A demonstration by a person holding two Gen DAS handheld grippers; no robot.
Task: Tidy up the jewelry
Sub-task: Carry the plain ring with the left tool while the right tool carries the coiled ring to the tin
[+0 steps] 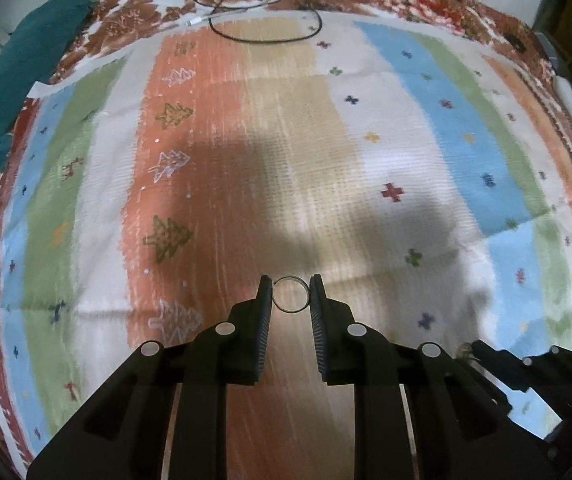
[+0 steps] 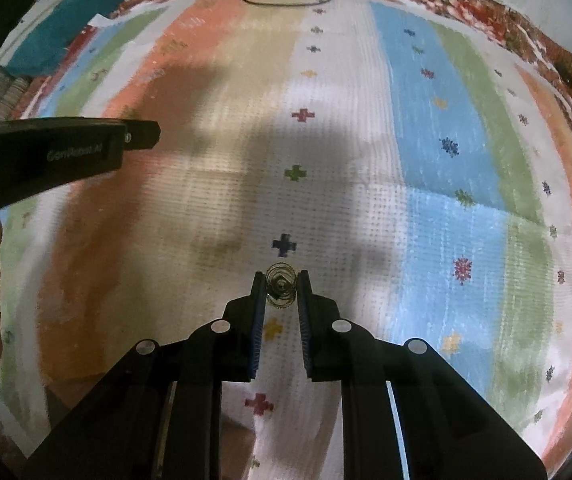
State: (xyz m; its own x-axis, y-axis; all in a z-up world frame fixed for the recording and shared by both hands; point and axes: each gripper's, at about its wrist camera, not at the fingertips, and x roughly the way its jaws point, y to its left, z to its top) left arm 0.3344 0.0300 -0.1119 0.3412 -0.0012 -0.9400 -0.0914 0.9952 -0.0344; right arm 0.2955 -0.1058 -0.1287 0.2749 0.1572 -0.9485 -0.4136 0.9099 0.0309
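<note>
Left gripper pinching a thin ring at its fingertips, aimed steeply down above the striped cloth. Right gripper clamped on a coiled wire ornament, likewise tilted down. Nothing blocking either. Farther off: black cable, teal fabric.

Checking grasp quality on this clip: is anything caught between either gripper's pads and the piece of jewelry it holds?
Nothing visible. The left gripper pinches the thin ring directly between its pads, and the right gripper clamps the coiled gold piece the same way. Only the striped cloth lies beneath; no organizer is in view.
</note>
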